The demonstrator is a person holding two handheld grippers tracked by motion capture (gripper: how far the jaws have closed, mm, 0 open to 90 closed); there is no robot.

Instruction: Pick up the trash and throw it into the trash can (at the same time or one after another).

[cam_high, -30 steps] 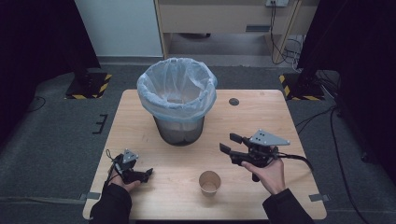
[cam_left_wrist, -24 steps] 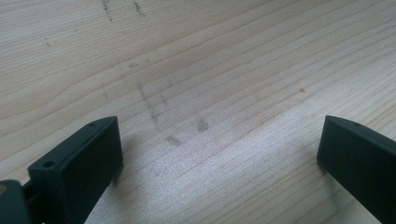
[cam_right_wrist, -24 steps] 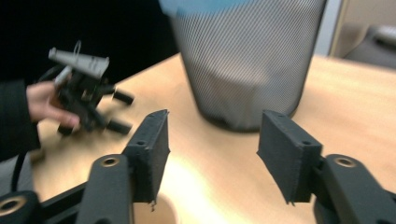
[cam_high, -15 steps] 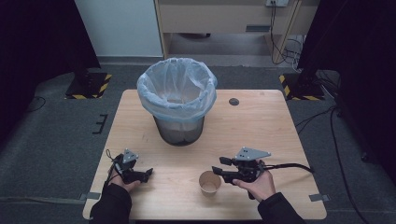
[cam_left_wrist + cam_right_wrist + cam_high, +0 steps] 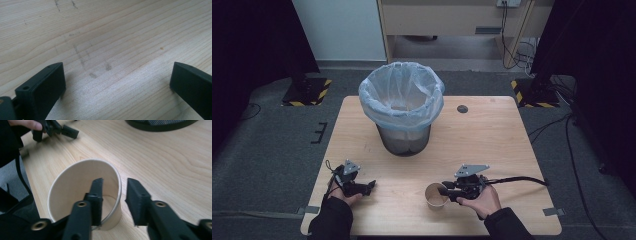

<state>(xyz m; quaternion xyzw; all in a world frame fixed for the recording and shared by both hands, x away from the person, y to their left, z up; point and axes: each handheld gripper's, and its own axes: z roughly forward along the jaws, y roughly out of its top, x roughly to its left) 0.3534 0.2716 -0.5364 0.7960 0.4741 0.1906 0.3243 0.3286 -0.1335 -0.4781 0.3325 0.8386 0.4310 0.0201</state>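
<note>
An upright tan paper cup (image 5: 434, 197) (image 5: 75, 185) stands near the front edge of the wooden table (image 5: 492, 145). My right gripper (image 5: 445, 192) (image 5: 113, 181) is at its right rim, with one jaw inside the cup and the other outside. Its jaws have just been closing with the cup wall between them. A small gap still shows on each side of the wall. My left gripper (image 5: 371, 185) (image 5: 117, 75) rests low on the table at the front left, open, with bare wood between its jaws. It also shows far off as the other gripper (image 5: 55, 128) in the right gripper view.
A black mesh bin (image 5: 402, 97) lined with a pale plastic bag stands at the table's middle back; its base (image 5: 160, 123) shows in the right gripper view. A small dark disc (image 5: 462, 108) lies to its right. Grey floor surrounds the table.
My right gripper has come down and leftward to the cup's rim, and its jaws have narrowed around the cup wall. The left gripper has stayed put.
</note>
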